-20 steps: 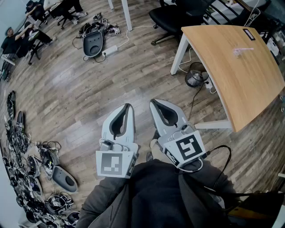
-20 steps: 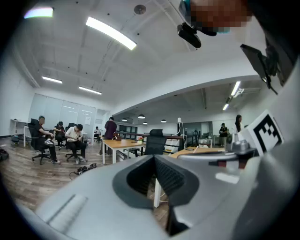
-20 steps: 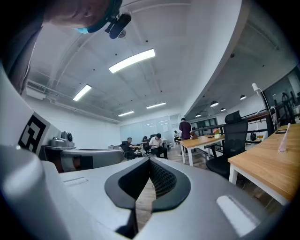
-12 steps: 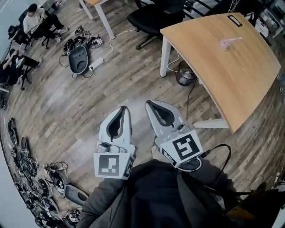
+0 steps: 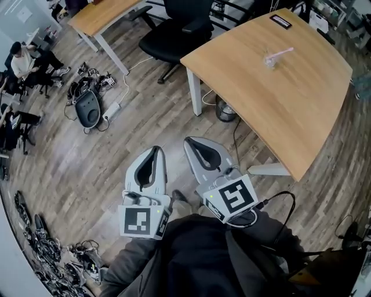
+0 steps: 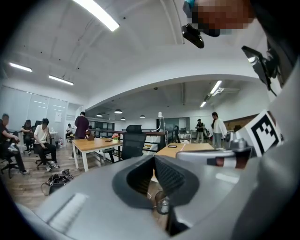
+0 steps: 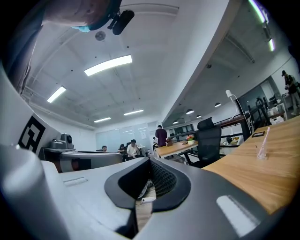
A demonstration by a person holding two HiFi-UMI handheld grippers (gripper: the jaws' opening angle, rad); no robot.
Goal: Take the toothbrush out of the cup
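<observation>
In the head view, a clear cup (image 5: 269, 61) stands on the far right part of the wooden counter (image 5: 301, 122), with the pink toothbrush (image 5: 282, 53) leaning in it. The left gripper (image 5: 152, 152) and right gripper (image 5: 193, 142) hang side by side over the floor (image 5: 87, 156), well apart from the cup.

In the left gripper view, the jaws are pressed together, holding nothing.

In the right gripper view, the jaws are likewise closed and empty. The cup with its toothbrush stands far right on the counter.

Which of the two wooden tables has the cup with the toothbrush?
The big curved table on the right: a clear cup with a pink toothbrush stands near its far end. The other table at upper left shows no toothbrush.
</observation>
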